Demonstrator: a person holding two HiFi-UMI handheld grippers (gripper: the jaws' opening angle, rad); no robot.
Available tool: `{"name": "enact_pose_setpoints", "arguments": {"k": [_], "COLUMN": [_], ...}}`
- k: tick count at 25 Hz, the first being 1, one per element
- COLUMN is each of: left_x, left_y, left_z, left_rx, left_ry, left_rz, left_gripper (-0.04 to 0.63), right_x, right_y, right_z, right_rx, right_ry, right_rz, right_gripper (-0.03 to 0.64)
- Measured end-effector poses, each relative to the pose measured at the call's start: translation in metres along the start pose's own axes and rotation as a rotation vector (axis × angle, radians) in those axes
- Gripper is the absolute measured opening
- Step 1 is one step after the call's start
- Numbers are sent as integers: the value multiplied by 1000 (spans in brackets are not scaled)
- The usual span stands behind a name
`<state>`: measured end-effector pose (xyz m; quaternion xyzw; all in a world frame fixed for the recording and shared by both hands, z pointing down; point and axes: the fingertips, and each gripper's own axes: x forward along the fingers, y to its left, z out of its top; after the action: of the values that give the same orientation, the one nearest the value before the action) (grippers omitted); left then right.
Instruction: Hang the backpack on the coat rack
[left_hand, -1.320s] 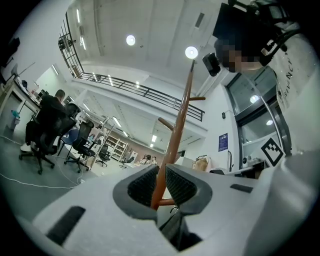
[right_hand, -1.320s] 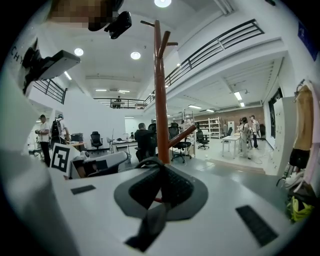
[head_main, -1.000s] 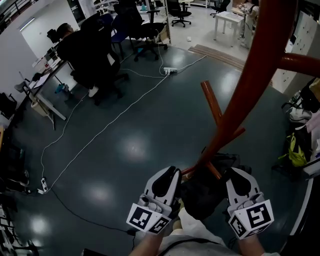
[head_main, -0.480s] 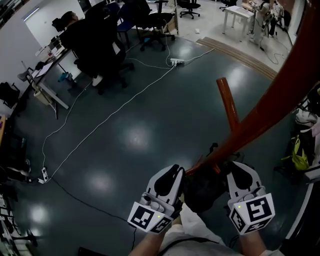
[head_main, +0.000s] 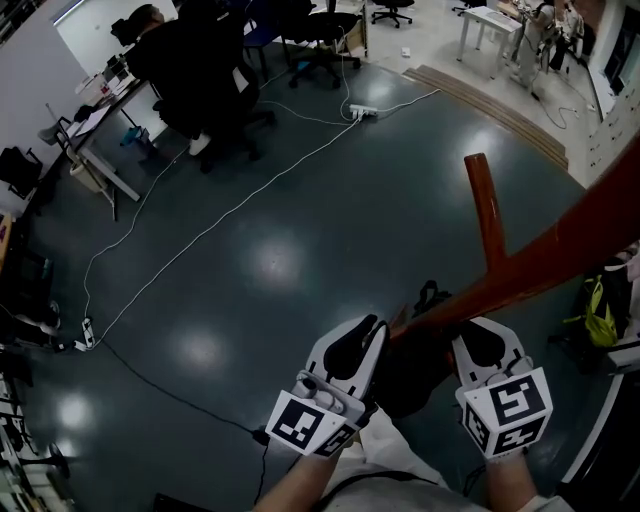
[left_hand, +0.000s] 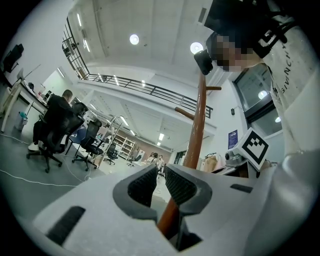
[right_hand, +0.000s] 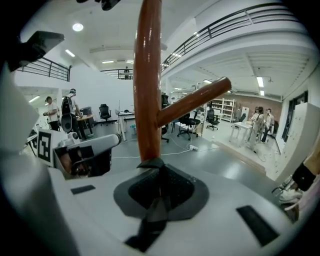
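The coat rack's red-brown pole (head_main: 540, 265) slants across the right of the head view, with a peg (head_main: 485, 205) sticking up from it. The black backpack (head_main: 410, 375) hangs low between my two grippers, against the pole. My right gripper (head_main: 478, 338) is at its right. In the right gripper view this gripper (right_hand: 160, 172) is shut on a black backpack strap (right_hand: 156, 210), right beside the pole (right_hand: 148, 90). My left gripper (head_main: 362, 338) is at the bag's left. In the left gripper view its jaws (left_hand: 160, 184) stand a narrow gap apart with nothing between them, the pole (left_hand: 196, 130) just beyond.
A person (head_main: 190, 70) sits among office chairs at a desk, far left. A white cable (head_main: 200, 240) crosses the dark floor to a power strip (head_main: 362, 112). A yellow-green bag (head_main: 598, 305) lies at the right edge, and a white table (head_main: 495, 25) stands at the far right.
The head view has swung, so the pole now lies lower and further right. Both grippers stay beside the backpack at the pole; the left one sits slightly further right.
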<state>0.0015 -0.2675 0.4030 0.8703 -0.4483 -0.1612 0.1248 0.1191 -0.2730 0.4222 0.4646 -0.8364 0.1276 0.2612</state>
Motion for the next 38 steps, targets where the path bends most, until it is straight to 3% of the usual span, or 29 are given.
{"name": "enact_pose_setpoints", "arguments": {"k": [12, 20, 24, 26, 33, 38], "left_x": [22, 30, 25, 24, 24, 21], "left_y": [-19, -26, -19, -16, -14, -15], "left_z": [0, -3, 6, 6, 3, 1], "left_rx": [-18, -30, -43, -37, -26, -36], "left_ry": [-7, -21, -30, -33, -36, -33], "left_rz": [-81, -91, -78, -72, -73, -77], "left_gripper": [61, 61, 61, 61, 61, 61], "right_x": [12, 11, 13, 13, 7, -5], "right_y": [5, 3, 10, 7, 6, 1], "right_z": [-13, -29, -30, -28, -28, -12], "right_rx": [-89, -223, -380, -477, -559, -556], "right_ry": [258, 396, 465, 496, 523, 460], "right_rz": [46, 95, 116, 112, 133, 117], "right_gripper": [28, 29, 101, 101, 101, 100]}}
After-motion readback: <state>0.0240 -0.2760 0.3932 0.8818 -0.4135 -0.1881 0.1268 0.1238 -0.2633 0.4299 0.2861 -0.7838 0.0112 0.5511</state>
